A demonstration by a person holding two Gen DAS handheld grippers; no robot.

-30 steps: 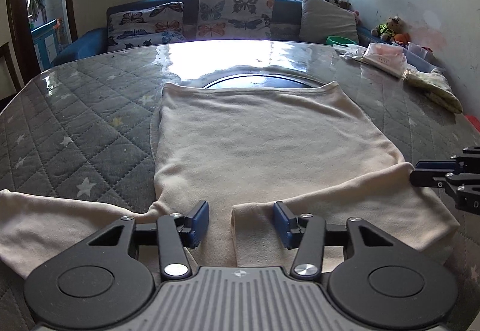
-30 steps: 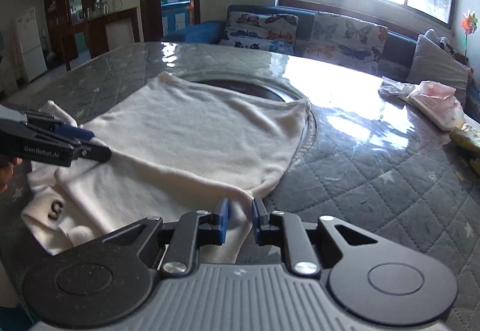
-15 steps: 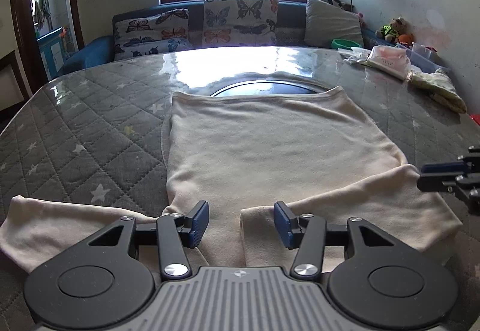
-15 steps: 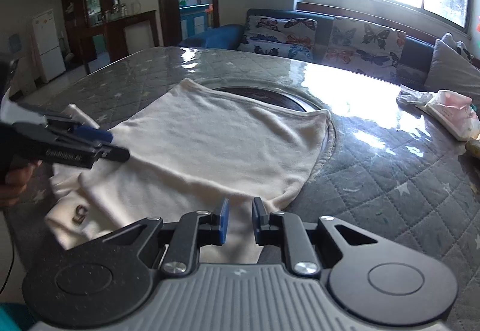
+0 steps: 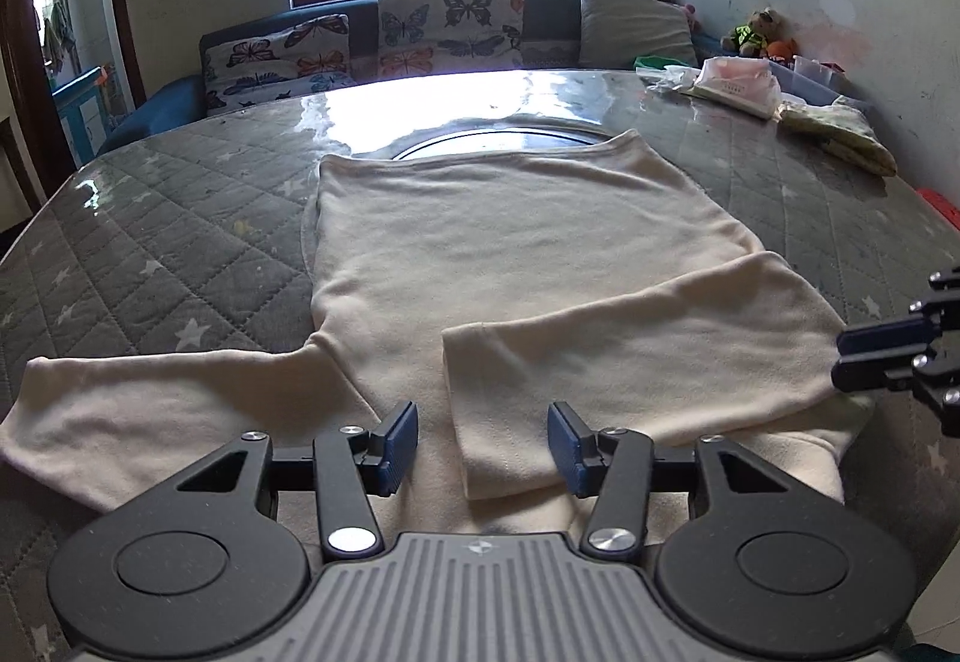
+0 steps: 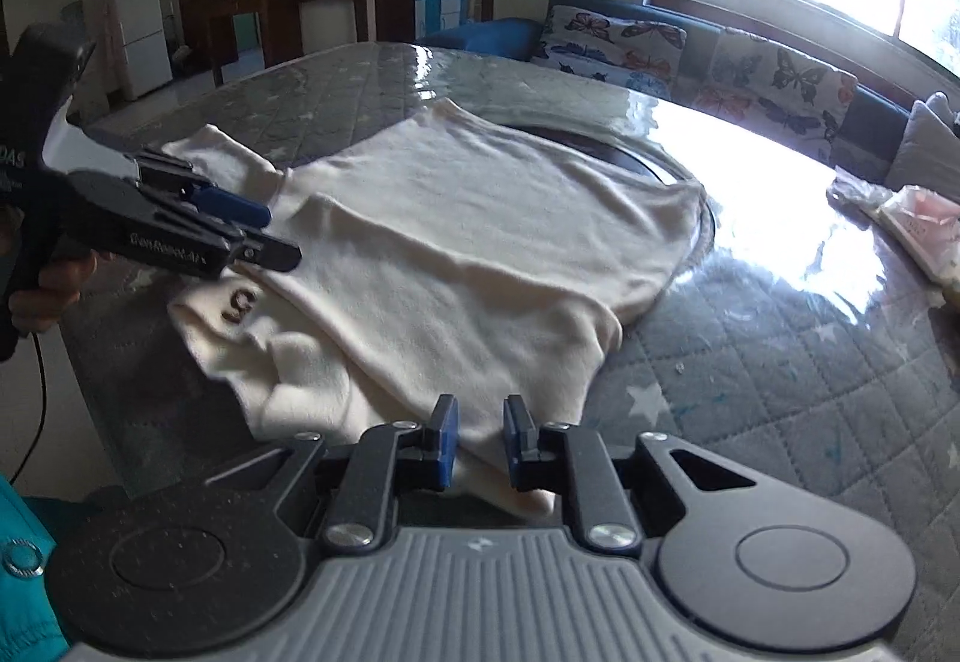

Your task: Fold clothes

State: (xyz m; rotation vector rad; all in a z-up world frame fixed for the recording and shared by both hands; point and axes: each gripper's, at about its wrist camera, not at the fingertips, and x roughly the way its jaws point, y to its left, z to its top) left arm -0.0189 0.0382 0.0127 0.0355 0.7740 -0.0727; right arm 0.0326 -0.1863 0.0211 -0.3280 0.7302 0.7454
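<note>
from the left wrist view, my left gripper [image 5: 483, 443] hangs about half open with nothing between its pads, just above the near edge of the cream sweater [image 5: 510, 254]. the sweater lies flat on the quilted table [image 5: 180, 254]; its right sleeve [image 5: 630, 362] is already folded across the body, with the cuff ending just beyond the gripper. the left sleeve [image 5: 150, 398] is stretched out sideways from the sweater, so i judge that is the next fold. to do it well i should pinch that sleeve near the cuff, lift it only a little and lay it straight across the folded one, keeping the shoulder line from dragging. the right gripper's tip [image 5: 888, 356] shows at the sweater's right edge.

from the right wrist view, my right gripper [image 6: 480, 440] has its jaws nearly closed with a narrow gap; sweater fabric lies in and under that gap, but i cannot tell whether it is pinched. the left gripper [image 6: 198, 236] hovers over the sweater's far side, beside a dark mark [image 6: 237, 305] on the cloth.

around the sweater: a round inset [image 5: 498, 143] under its hem, a pile of cloths and bags [image 5: 744, 83] well apart, a butterfly-print sofa [image 5: 420, 32] beyond. nothing blocks the sleeve's path.
</note>
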